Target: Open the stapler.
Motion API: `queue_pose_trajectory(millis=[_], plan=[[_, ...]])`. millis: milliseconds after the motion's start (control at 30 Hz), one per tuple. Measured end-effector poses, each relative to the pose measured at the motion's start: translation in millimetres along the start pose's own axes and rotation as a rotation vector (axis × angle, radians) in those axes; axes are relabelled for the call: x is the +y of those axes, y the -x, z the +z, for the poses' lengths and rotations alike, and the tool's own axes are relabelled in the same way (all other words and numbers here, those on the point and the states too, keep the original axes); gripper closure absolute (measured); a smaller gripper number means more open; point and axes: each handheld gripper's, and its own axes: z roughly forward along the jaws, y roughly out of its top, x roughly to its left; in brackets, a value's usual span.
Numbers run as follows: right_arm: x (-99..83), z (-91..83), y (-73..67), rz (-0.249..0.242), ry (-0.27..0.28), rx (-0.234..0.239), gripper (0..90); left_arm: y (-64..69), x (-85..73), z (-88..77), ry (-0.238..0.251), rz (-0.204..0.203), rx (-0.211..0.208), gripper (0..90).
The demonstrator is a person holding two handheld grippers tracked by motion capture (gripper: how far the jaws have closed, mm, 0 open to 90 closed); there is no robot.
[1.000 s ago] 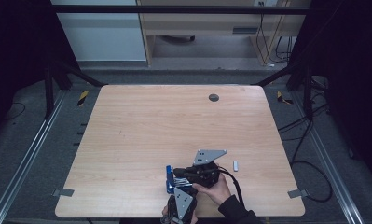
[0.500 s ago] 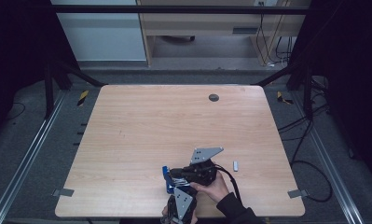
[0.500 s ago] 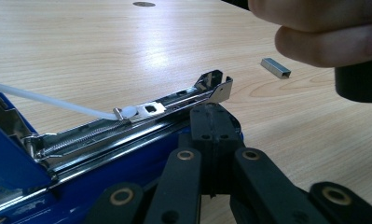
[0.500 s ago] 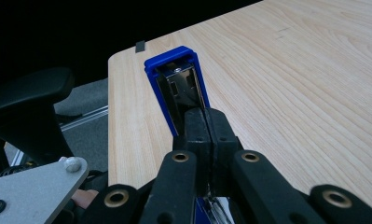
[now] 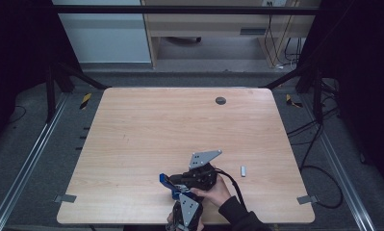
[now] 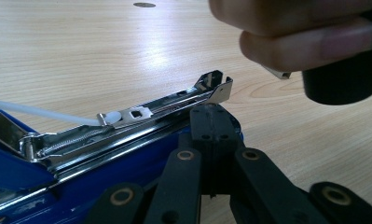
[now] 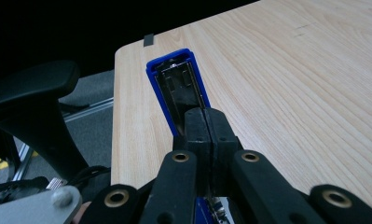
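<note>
At the near edge of the table [image 5: 132,125], my left gripper [image 6: 210,122] is clenched tight with nothing between its jaws, resting against the blue stapler [image 6: 81,158], whose top is swung open and whose bare metal staple channel [image 6: 141,112] looks empty. To its right, my right gripper [image 7: 206,122] is clenched empty too, pressed to the raised blue lid [image 7: 172,84]. Opening seems done; I judge the loading remains, the small strip of staples [image 5: 243,170] lying untouched further right.
</note>
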Motion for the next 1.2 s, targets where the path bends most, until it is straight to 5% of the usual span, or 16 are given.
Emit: queue_pose_trajectory(millis=[500, 1200], plan=[[6.0, 19.2, 3.3, -0.004, -0.08, 0.049, 90.0, -0.2, -0.4, 0.2, 0.005, -0.007, 0.0, 90.0], [7.4, 55.1, 5.1, -0.03, -0.299, 0.051, 90.0, -2.7, -0.4, -0.1, 0.008, -0.011, 0.002, 90.0]])
